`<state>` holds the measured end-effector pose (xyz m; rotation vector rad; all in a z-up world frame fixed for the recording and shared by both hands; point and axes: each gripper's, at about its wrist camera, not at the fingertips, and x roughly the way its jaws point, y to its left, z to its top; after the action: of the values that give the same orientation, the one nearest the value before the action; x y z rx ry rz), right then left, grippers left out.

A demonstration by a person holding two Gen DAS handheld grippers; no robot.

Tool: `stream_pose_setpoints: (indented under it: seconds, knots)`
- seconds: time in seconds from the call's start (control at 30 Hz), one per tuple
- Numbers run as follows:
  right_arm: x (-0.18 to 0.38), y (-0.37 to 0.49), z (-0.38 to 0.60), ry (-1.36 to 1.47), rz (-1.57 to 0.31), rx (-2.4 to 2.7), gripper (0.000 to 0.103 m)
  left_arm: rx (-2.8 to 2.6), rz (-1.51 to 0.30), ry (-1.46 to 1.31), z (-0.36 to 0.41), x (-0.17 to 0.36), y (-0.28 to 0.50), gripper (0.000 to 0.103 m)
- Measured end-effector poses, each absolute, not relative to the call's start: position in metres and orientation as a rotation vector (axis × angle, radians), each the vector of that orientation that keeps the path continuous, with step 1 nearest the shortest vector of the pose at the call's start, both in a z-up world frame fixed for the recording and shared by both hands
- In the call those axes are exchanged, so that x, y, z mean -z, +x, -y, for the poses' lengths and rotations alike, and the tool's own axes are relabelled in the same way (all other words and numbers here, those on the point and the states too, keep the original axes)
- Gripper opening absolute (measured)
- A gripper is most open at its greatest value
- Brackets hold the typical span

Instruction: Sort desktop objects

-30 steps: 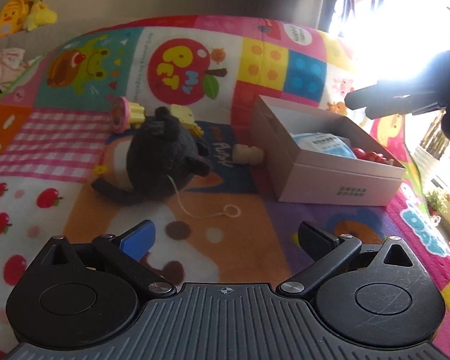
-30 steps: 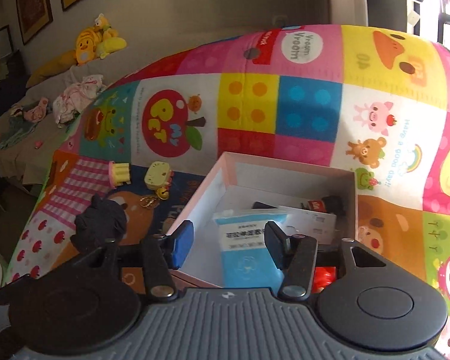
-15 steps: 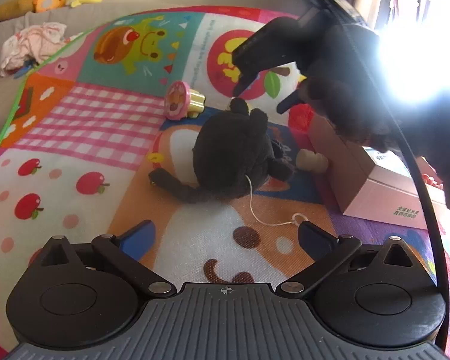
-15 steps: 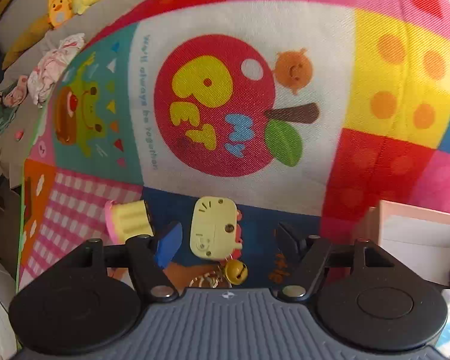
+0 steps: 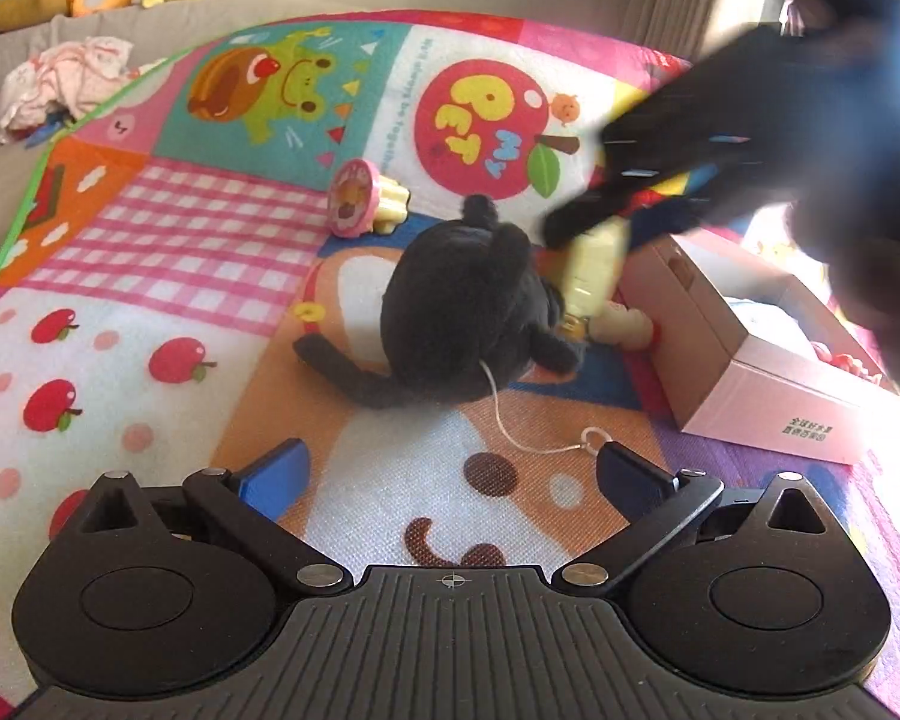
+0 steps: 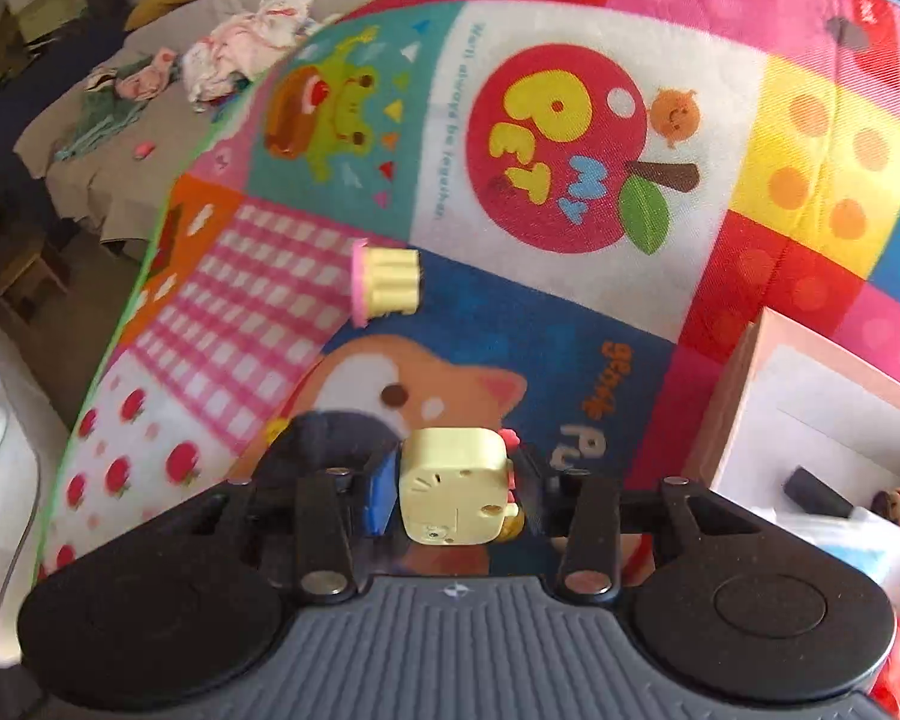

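Note:
My right gripper [image 6: 457, 471] has a pale yellow cat-face keychain toy [image 6: 450, 501] between its jaws, which are closing with the blue pad against its side. In the left wrist view that right gripper [image 5: 594, 225] is a dark blur holding the yellow toy [image 5: 591, 267] just above the mat, behind a black plush toy [image 5: 456, 312]. My left gripper [image 5: 450, 474] stands open over the mat, in front of the plush, with nothing between its fingers. An open pink box [image 5: 750, 360] with several items inside sits to the right.
A pink and yellow cupcake toy [image 6: 384, 282] lies on the colourful play mat [image 5: 168, 252]. A small cream figure [image 5: 624, 324] rests against the box wall. The plush's white string loop [image 5: 594, 438] trails near my left gripper. A sofa with clothes and soft toys lies beyond.
The right gripper was open above the yellow toy; it has dropped onto it and closed around it. The left gripper has stayed still over the last half second.

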<state>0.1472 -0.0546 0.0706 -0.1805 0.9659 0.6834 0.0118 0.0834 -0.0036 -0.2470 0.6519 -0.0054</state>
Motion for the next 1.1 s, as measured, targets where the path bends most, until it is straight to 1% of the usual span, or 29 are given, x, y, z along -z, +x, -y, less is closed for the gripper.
stream_pose_setpoints:
  seconds: [0.13, 0.2, 0.3, 0.4, 0.53, 0.7, 0.83, 0.87, 0.93, 0.97, 1.0, 1.07, 1.1]
  knots:
    - [-0.089, 0.104, 0.090, -0.261, -0.959, -0.724, 0.039, -0.001, -0.658, -0.233, -0.081, 0.004, 0.013, 0.103]
    - [-0.093, 0.099, 0.101, -0.270, -0.970, -0.715, 0.039, -0.007, -0.662, -0.221, -0.079, 0.004, 0.013, 0.103]
    - [-0.095, 0.105, 0.107, -0.252, -0.932, -0.675, 0.040, -0.019, -0.670, -0.193, -0.073, 0.004, 0.014, 0.103]
    - [-0.093, 0.115, 0.095, -0.302, -0.866, -0.640, 0.040, -0.014, -0.673, -0.181, -0.068, 0.004, 0.013, 0.103]
    - [-0.072, 0.132, 0.048, -0.546, -0.785, -0.614, 0.040, 0.000, -0.668, -0.170, -0.065, 0.005, 0.012, 0.103]
    - [-0.032, 0.175, 0.011, -0.641, -0.940, -0.547, 0.040, 0.010, -0.662, -0.217, -0.072, 0.005, 0.011, 0.103]
    - [-0.010, 0.184, 0.003, -0.719, -0.963, -0.485, 0.040, 0.018, -0.656, -0.236, -0.075, 0.005, 0.010, 0.103]
    - [-0.008, 0.184, 0.004, -0.726, -0.970, -0.488, 0.036, 0.021, -0.654, -0.242, -0.076, 0.005, 0.010, 0.103]
    - [-0.007, 0.177, 0.006, -0.730, -0.961, -0.509, 0.034, 0.024, -0.653, -0.249, -0.077, 0.005, 0.010, 0.103]
    - [-0.008, 0.171, 0.007, -0.731, -0.959, -0.525, 0.031, 0.025, -0.652, -0.251, -0.077, 0.005, 0.010, 0.103]
    - [-0.010, 0.166, 0.009, -0.719, -0.958, -0.545, 0.026, 0.025, -0.652, -0.252, -0.077, 0.005, 0.010, 0.103]
    - [-0.018, 0.148, 0.013, -0.696, -0.965, -0.585, 0.019, 0.025, -0.652, -0.252, -0.077, 0.005, 0.010, 0.103]
    - [-0.022, 0.137, 0.015, -0.690, -0.960, -0.618, 0.019, 0.025, -0.652, -0.252, -0.077, 0.005, 0.010, 0.103]
